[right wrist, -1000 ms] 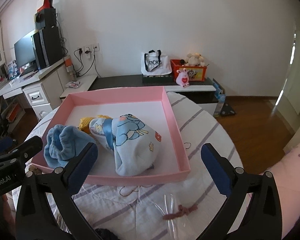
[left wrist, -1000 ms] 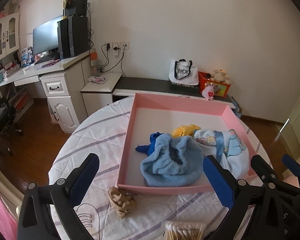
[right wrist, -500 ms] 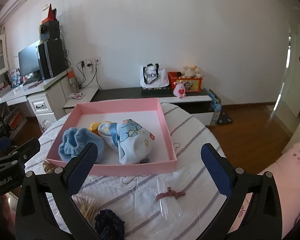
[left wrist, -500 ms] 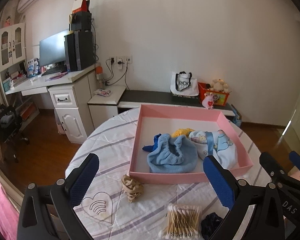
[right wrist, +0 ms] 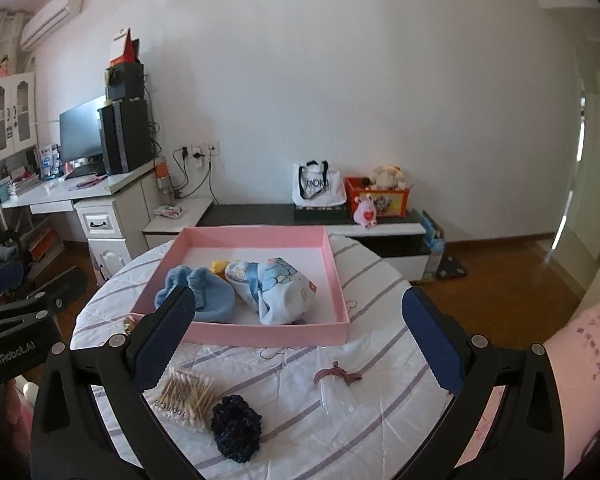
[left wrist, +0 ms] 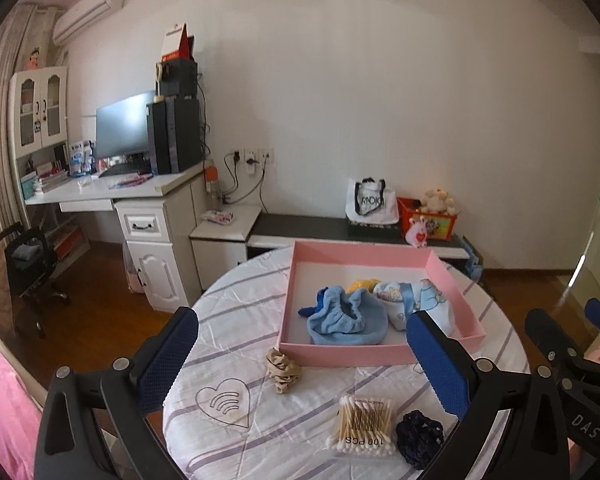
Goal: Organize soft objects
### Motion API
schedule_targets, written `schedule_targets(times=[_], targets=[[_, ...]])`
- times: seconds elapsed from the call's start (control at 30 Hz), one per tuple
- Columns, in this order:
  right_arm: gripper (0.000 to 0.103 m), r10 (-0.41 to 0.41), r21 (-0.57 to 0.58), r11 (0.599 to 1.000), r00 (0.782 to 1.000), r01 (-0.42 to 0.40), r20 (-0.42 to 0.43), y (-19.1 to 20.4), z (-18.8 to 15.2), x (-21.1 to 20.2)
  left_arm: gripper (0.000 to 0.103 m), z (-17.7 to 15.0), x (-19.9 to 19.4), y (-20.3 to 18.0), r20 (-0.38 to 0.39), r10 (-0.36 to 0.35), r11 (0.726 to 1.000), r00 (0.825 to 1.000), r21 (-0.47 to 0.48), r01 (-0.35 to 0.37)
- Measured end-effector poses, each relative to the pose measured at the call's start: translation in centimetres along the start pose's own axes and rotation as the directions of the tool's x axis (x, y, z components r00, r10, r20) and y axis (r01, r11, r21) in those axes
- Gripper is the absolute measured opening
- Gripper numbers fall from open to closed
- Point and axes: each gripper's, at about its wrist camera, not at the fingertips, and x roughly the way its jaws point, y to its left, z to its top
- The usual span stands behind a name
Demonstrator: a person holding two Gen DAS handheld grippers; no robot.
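A pink tray [left wrist: 340, 352] [right wrist: 260, 334] lies on the round table and holds a blue fleece cap [left wrist: 346, 322] [right wrist: 210, 294], a printed light-blue cloth [left wrist: 410, 300] [right wrist: 280, 288] and a yellow piece [left wrist: 362, 283]. In front of the tray lie a beige scrunchie [left wrist: 283, 370], a dark navy scrunchie [left wrist: 419, 436] [right wrist: 236, 432] and a pink hair tie [right wrist: 336, 374]. My left gripper [left wrist: 300, 360] is open and empty, held above the near table edge. My right gripper [right wrist: 300, 336] is also open and empty, back from the tray.
A pack of cotton swabs [left wrist: 362, 426] [right wrist: 188, 394] lies at the front, with a clear plastic sleeve [right wrist: 334, 388] under the hair tie. The striped tablecloth [left wrist: 240, 320] covers the table. A desk with a monitor [left wrist: 122, 132] stands at left, a low bench [right wrist: 300, 220] behind.
Both grippers have pulled back and up from the tray. The swabs, both scrunchies and the hair tie have come into view. Both stay open.
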Motion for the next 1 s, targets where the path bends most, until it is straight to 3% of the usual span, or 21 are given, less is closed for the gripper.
schedule_targets(times=[0.53, 1.0], targets=[[0.103, 0.029, -0.014, 1.0, 0.983, -0.027, 0.18, 0.6, 0.9, -7.7, 0.103, -1.7, -7.4, -0.7, 0.15, -0.013, 0.999, 0.989, 0.031, 0.009], [0.103, 0.037, -0.012, 0.999, 0.965, -0.035, 0.259, 0.4, 0.8, -11.2, 0.103, -3.2, -10.6, -1.3, 0.239, 0.012, 0.999, 0.971, 0.035, -0.021]])
